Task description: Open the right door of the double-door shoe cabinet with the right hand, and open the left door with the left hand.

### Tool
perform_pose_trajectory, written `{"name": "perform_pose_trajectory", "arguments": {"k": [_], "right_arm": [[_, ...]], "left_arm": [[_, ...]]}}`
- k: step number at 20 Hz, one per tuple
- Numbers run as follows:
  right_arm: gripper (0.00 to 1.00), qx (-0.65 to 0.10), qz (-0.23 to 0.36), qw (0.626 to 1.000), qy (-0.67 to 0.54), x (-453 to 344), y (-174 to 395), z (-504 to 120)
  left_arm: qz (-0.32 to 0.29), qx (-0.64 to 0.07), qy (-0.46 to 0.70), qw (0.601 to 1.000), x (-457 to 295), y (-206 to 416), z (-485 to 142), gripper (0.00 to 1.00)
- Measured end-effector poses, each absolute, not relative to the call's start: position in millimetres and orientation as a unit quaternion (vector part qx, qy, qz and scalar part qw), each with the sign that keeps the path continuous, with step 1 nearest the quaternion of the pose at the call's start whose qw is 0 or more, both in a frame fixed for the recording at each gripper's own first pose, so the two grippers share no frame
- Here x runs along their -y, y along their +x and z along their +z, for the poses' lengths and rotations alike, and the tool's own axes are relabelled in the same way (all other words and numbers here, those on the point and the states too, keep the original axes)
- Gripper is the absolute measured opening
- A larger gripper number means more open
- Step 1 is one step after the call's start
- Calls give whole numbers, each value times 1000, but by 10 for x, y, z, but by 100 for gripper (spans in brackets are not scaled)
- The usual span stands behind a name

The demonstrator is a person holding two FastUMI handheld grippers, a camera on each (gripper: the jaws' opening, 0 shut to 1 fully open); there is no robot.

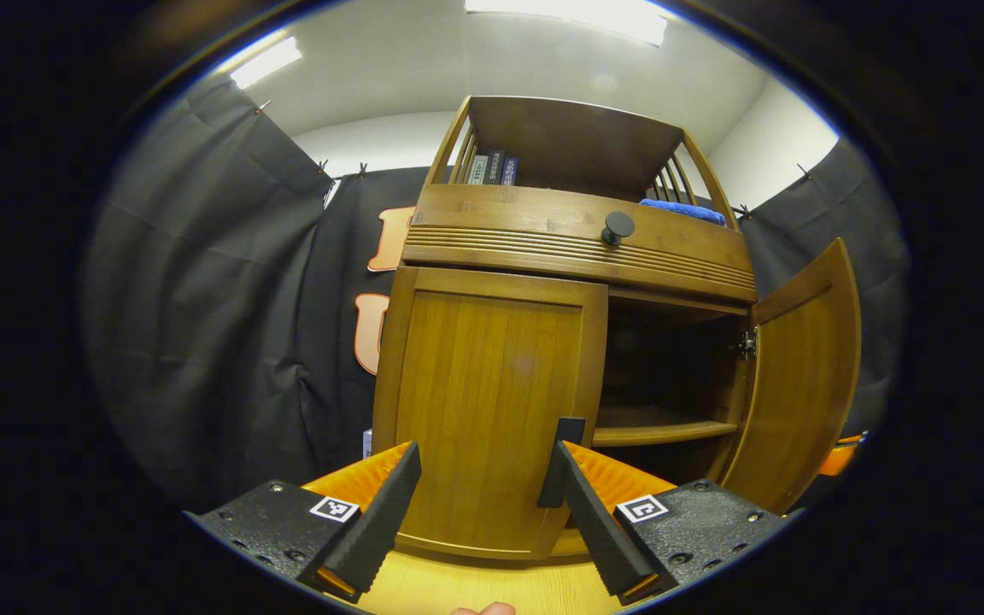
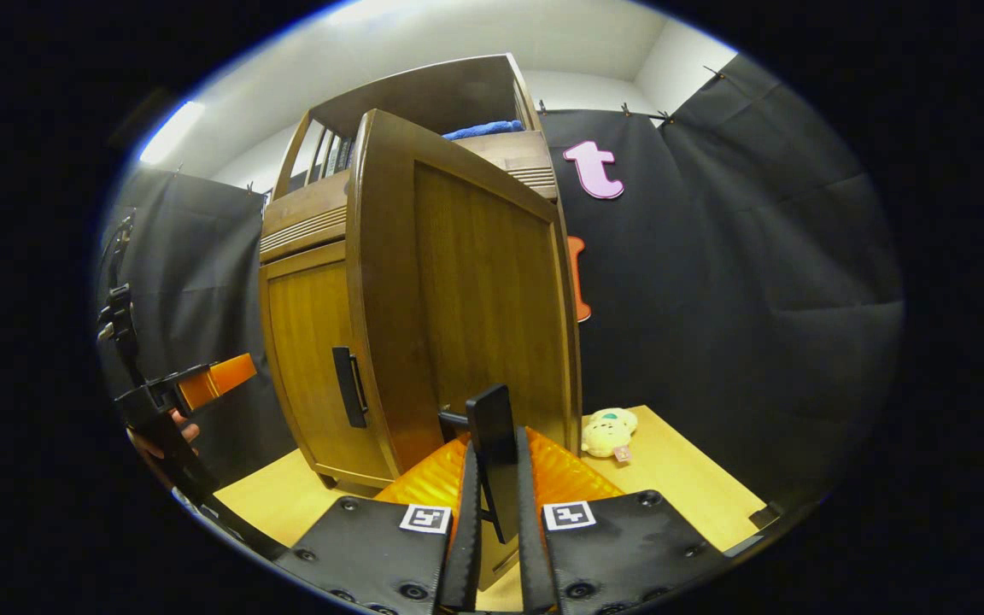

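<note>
Now | right tongs [image 2: 492, 512] clamp right door handle [image 2: 492, 444] | left door [image 1: 492, 410] closed

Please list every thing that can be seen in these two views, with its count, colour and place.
shoe cabinet: one, brown wood, on the table.
right door: one, brown, swung open.
left door: one, brown, closed.
door handles: two, black, one per door.
knob: one, black, on the upper front.
books: a few, dark, top shelf.
cloth: one, blue, top shelf.
plush toy: one, cream, beside the cabinet.
table: one, light wood.
left gripper: open, before the left door.
right gripper: shut on the right door's handle.
</note>
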State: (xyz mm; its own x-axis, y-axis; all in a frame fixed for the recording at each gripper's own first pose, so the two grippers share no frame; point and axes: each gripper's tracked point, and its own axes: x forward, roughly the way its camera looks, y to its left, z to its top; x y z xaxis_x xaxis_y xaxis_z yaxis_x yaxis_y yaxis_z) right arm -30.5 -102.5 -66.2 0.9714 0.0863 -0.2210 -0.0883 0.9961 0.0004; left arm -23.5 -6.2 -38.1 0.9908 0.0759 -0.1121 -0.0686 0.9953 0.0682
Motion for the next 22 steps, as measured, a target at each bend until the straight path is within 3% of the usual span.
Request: {"name": "perform_pose_trajectory", "arguments": {"k": [3,4,6,7,8,10,15,18,19,20,21,22], "right_arm": [[27,-94,13,995,-29,1311,-361,-617],[17,-95,4,995,-35,1406,-375,-595],[10,-85,-9,995,-45,1601,-399,-541],[6,-78,-19,995,-54,1716,-399,-498],[13,-73,-22,995,-60,1842,-402,-476],[8,-75,-3,996,-43,1904,-412,-464],[9,-87,45,995,-32,2201,-358,-457],[9,-92,69,993,-30,2325,-311,-458],[1,-94,74,992,-29,2348,-290,-473],[17,-93,80,992,-25,2375,-306,-458],[6,-95,84,992,-21,2381,-316,-464],[19,-95,86,992,-18,2373,-322,-458]], "left_arm": [[37,-59,30,997,103,-222,-427,96],[35,-61,30,997,109,-211,-433,98],[32,-63,28,997,136,-193,-459,98],[31,-64,28,997,142,-187,-468,92],[30,-66,28,997,152,-185,-476,92],[27,-66,29,997,165,-180,-476,92],[26,-66,30,997,162,-151,-486,98],[24,-69,29,997,127,-235,-433,92],[23,-70,29,997,122,-226,-442,92],[21,-71,29,997,127,-220,-451,95],[19,-70,29,997,136,-206,-456,95],[16,-69,28,997,143,-185,-464,92]]}}
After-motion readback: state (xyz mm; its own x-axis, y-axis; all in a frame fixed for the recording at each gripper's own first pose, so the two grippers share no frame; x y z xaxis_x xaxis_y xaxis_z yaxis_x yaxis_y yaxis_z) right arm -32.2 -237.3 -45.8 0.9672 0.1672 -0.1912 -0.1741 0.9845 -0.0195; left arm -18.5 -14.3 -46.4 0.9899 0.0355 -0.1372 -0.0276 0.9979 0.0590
